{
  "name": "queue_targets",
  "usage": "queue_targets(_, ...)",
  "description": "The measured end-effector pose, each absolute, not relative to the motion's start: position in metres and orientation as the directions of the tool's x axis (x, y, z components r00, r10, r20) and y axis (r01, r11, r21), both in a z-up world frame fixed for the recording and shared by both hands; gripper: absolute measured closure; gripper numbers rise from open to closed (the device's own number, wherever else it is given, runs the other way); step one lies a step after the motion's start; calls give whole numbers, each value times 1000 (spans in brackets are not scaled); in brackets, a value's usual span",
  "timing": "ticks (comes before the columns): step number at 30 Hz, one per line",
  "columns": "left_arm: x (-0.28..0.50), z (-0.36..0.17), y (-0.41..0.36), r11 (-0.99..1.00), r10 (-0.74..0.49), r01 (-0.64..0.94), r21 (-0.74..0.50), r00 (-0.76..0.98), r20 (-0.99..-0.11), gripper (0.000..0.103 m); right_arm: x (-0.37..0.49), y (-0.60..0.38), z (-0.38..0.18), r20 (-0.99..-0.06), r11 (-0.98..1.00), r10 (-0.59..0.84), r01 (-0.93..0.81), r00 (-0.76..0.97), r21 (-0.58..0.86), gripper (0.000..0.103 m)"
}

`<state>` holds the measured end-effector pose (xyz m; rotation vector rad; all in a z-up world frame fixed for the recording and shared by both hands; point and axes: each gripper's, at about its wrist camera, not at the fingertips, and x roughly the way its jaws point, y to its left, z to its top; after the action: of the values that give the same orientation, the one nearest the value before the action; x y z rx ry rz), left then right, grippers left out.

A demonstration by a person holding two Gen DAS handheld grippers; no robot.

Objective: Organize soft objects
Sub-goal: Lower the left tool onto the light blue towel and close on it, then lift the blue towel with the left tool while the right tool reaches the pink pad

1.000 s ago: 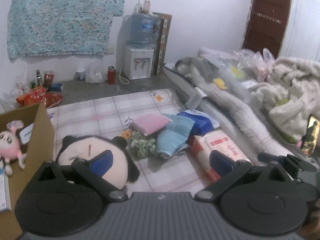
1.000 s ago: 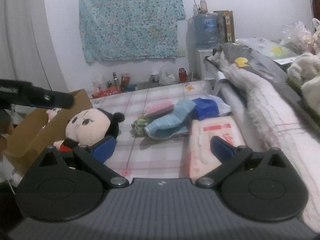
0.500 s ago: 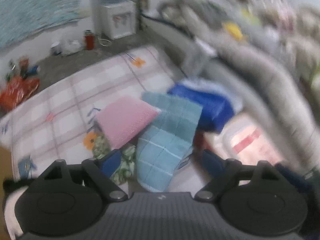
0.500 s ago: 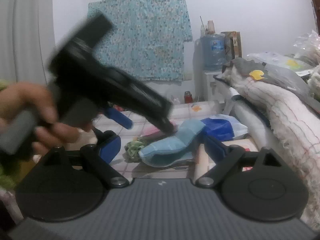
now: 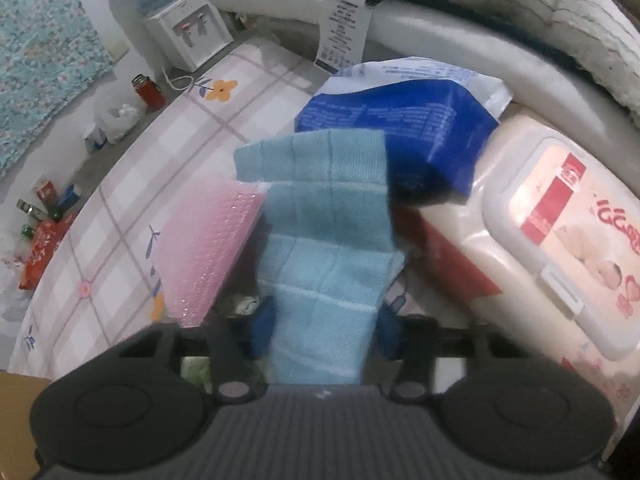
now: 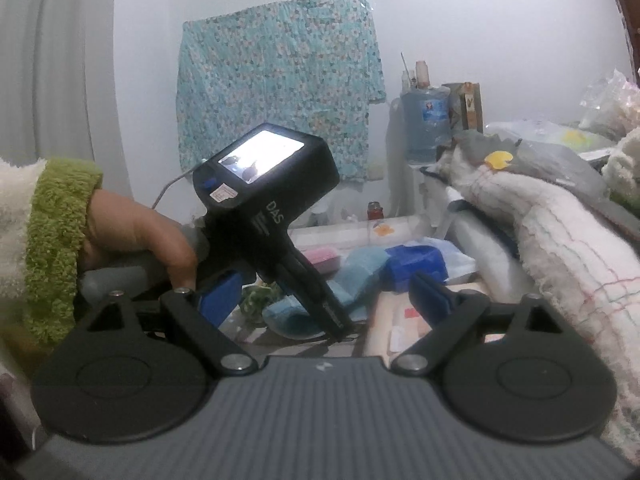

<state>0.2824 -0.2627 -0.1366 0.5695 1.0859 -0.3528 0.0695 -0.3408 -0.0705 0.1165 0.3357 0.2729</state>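
Beside the blue towel (image 5: pixel 324 240), pink pad (image 5: pixel 208 248) and wipes pack (image 5: pixel 552 240) crowd close.

The blue towel (image 5: pixel 324 264) hides most of the green cloth (image 5: pixel 244 305) beneath it.

My left gripper (image 5: pixel 324 330) has swung down from the panda plush, fingers closing around the light-blue towel (image 5: pixel 326 248).

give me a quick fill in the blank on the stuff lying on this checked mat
1. The left claw is closing around the folded light ____ towel.
2. The bubbly plastic pad beside that towel is ____.
3. The wet-wipes pack has a white ____ on top.
4. The right claw holds ____.

Missing words: blue; pink; lid; nothing
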Motion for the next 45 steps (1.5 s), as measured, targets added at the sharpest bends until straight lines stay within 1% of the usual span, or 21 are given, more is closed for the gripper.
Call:
queue_targets(1,281,-135,-262,808,-3,532,254,435,-901,70,68,-341,-70,-304,957,282,-245,910,156,12)
queue_targets(2,282,-133,-263,809,-5,529,254,439,-898,76,68,-342,-70,-297,956,286,-248,911,159,12)
queue_targets(3,282,-131,-264,812,-6,524,256,446,-895,86,66,-343,-70,-292,955,288,-249,912,162,12)
queue_targets(4,281,-127,-263,818,-5,515,257,453,-892,90,65,-343,-70,-285,954,289,-250,914,165,12)
queue_targets(7,278,-113,-260,848,-9,473,240,466,-885,92,60,-344,-70,-273,953,292,-253,917,168,12)
queue_targets(11,257,-83,-255,862,-16,446,242,501,-866,92,57,-348,-69,-252,951,295,-256,922,175,12)
queue_targets(14,233,-61,-247,879,-51,433,200,503,-863,92,56,-353,-69,-243,948,294,-250,924,196,12)
queue_targets(18,200,-44,-230,908,-101,401,123,494,-864,92,58,-366,-69,-231,935,296,-231,927,270,12)
queue_targets(23,153,-47,-205,932,-133,358,52,474,-870,92,60,-387,-74,-236,895,318,-209,918,393,12)
queue_targets(26,128,-53,-192,943,-154,334,11,464,-873,92,54,-397,-73,-231,875,319,-192,919,444,12)
queue_targets(29,104,-64,-184,947,-155,322,-1,453,-878,92,42,-400,-69,-223,881,310,-191,924,434,12)
queue_targets(32,85,-77,-175,950,-162,312,-21,434,-886,91,30,-400,-70,-259,876,329,-191,908,443,12)
queue_targets(33,80,-82,-173,949,-159,316,-15,434,-887,90,27,-399,-71,-272,868,344,-194,898,457,12)
queue_targets(35,71,-92,-169,944,-168,329,-20,426,-889,83,25,-396,-73,-300,849,384,-206,873,487,12)
queue_targets(36,67,-95,-165,941,-185,337,-37,418,-890,72,24,-393,-74,-309,837,405,-213,860,504,14)
queue_targets(38,59,-96,-161,937,-208,347,-52,431,-878,63,27,-386,-78,-329,809,450,-224,830,543,25)
queue_targets(40,54,-94,-158,928,-233,367,-67,431,-872,39,33,-376,-81,-352,785,495,-234,795,573,43)
queue_targets(42,48,-88,-152,920,-266,383,-88,441,-857,34,39,-365,-82,-378,774,522,-239,765,586,54)
queue_targets(45,46,-81,-141,914,-322,376,-154,440,-838,24,45,-351,-82,-406,767,544,-240,734,595,60)
